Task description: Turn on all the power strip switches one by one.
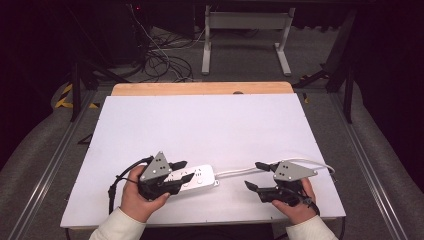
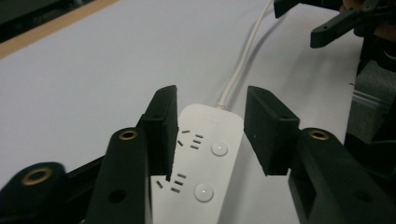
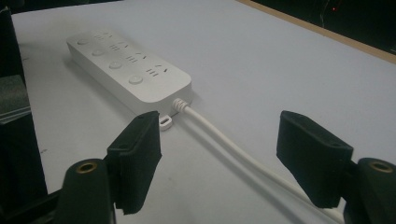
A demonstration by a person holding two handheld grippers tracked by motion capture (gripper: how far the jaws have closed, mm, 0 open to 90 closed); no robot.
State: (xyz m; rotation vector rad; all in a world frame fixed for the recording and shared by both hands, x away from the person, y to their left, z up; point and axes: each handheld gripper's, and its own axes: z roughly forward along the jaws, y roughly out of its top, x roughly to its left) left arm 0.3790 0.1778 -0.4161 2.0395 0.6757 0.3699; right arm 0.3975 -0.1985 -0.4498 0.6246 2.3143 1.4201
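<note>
A white power strip [image 1: 196,177] lies flat on the white board near its front edge, and its white cable [image 1: 235,172] runs off to the right. My left gripper [image 1: 183,171] is open, its jaws straddling the strip's left part; in the left gripper view the power strip [image 2: 205,163] sits between the two black pads [image 2: 268,128]. My right gripper [image 1: 256,175] stands open over the cable, a little right of the strip. The right gripper view shows the power strip [image 3: 128,67] ahead and the cable [image 3: 229,149] passing between its spread jaws.
The white board [image 1: 205,130] covers a wooden table whose edge [image 1: 200,88] shows at the back. Beyond the table stand a white desk frame [image 1: 245,35] and loose cables [image 1: 165,60] on the floor. Metal rails [image 1: 50,165] run along both sides.
</note>
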